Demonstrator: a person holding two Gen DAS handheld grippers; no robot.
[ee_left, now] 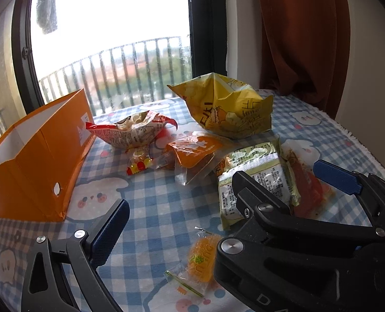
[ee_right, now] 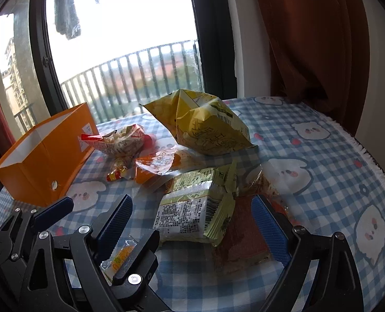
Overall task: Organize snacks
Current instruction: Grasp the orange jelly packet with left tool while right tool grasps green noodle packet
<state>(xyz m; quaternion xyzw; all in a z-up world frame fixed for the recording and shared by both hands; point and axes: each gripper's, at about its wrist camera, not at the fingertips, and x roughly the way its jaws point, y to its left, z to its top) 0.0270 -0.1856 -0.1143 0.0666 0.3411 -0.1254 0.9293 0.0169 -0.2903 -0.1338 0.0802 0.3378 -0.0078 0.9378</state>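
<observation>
The orange box (ee_left: 33,156) stands open at far left, nothing seen inside. The left gripper (ee_right: 96,213) is spread wide, empty. The snacks (ee_left: 218,135) lie heaped mid-table. The right gripper (ee_right: 192,223) gapes around the green pack (ee_right: 195,213); the red pouch (ee_right: 241,236) beneath could be dragged along.

Jelly packet (ee_left: 201,258) — letters "n hing"

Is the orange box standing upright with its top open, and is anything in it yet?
Upright and open-topped: the orange box shows bare white inner walls. Its floor is hidden, so contents cannot be told.
</observation>
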